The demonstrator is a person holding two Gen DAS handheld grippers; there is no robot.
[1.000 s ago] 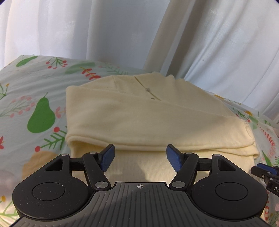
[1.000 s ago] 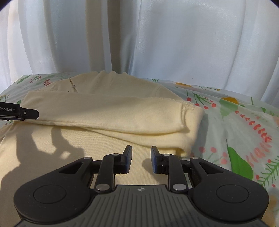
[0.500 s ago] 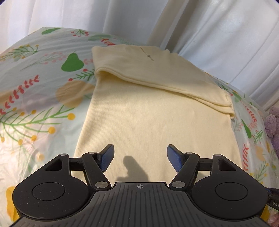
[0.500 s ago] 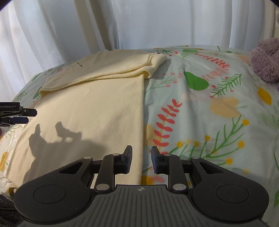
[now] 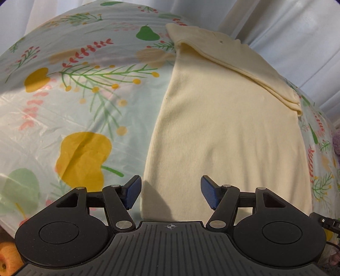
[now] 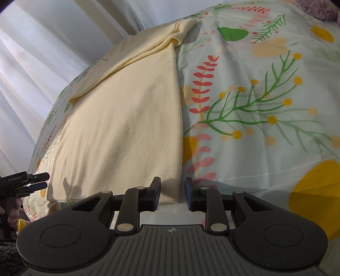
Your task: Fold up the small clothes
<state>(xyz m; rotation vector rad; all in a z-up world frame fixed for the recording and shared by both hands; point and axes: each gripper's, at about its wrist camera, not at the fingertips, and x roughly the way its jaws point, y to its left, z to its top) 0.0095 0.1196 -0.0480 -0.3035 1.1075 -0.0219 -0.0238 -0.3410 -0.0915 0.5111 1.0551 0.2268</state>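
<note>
A cream knit top (image 5: 229,127) lies flat on the floral tablecloth (image 5: 74,102), its sleeves folded across the far end. My left gripper (image 5: 170,191) hovers over the near left corner of the hem. Its jaws are closing, and its blue pads (image 5: 132,192) stand apart from the cloth. In the right wrist view the top (image 6: 127,127) runs away from me, and my right gripper (image 6: 172,195) sits at the near right hem corner. That gripper's jaws are narrowly apart, with the corner showing in the gap. The left gripper (image 6: 31,180) shows at the left edge of this view.
White curtains (image 6: 53,42) hang behind the table. A purple plush toy (image 6: 314,8) sits at the far right of the tablecloth (image 6: 265,95). An orange object (image 5: 6,256) lies below the table's near edge. A hand (image 6: 12,212) holds the left gripper.
Both grippers have drawn back from the folded sleeves to the near hem, the left toward the left corner and the right toward the right corner. The left jaws have narrowed slightly.
</note>
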